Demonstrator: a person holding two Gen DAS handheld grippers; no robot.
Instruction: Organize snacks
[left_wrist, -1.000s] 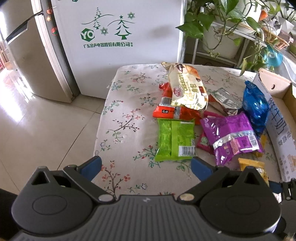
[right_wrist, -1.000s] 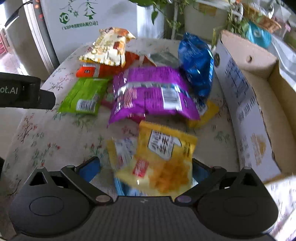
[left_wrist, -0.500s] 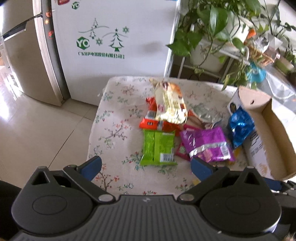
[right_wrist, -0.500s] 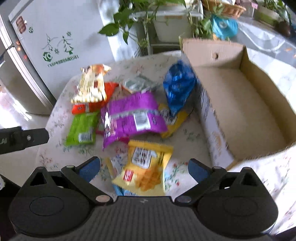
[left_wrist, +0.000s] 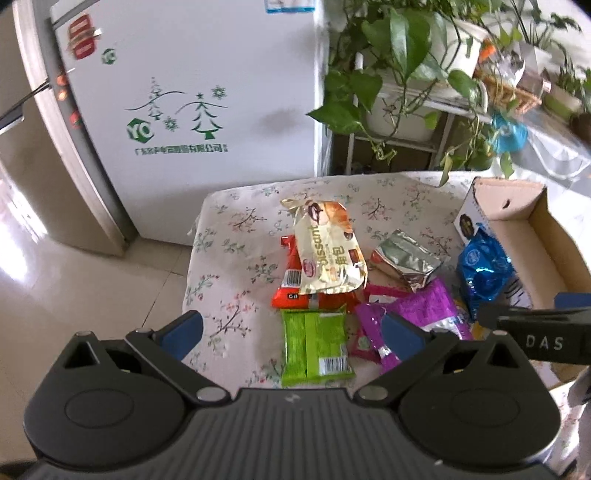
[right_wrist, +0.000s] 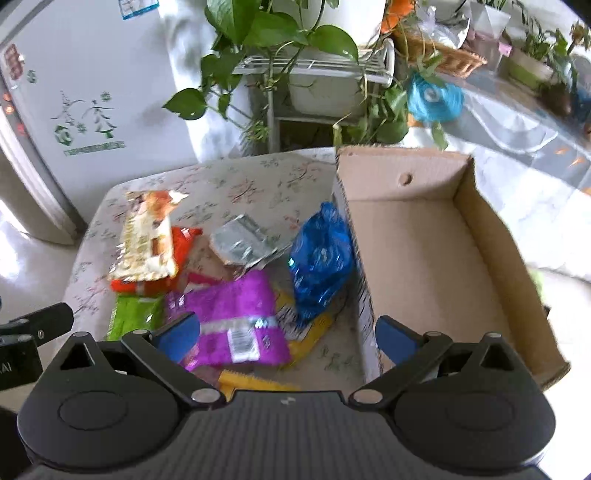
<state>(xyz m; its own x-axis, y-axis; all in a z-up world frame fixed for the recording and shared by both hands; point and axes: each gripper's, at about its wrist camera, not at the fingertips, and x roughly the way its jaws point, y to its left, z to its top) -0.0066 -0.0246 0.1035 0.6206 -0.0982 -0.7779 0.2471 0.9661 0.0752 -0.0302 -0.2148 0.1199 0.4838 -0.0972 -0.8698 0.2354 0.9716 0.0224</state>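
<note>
Snack packets, loose pile at frame centre on the floral tablecloth (right_wrist: 258, 177): purple packet (right_wrist: 236, 317) uppermost, glossy blue bag (right_wrist: 321, 266) leaning against the cardboard box (right_wrist: 491, 258), green packet (left_wrist: 317, 343) lower left, cream croissant bag (left_wrist: 328, 251) over an orange one. Since a second ago I've lifted both claws away; the yellow packet (right_wrist: 258, 382), then between my right gripper (right_wrist: 288, 332) fingers, lies just below it, so nothing is boxed yet. Right gripper and left gripper (left_wrist: 291, 332): both spread wide, gripping nothing
</note>
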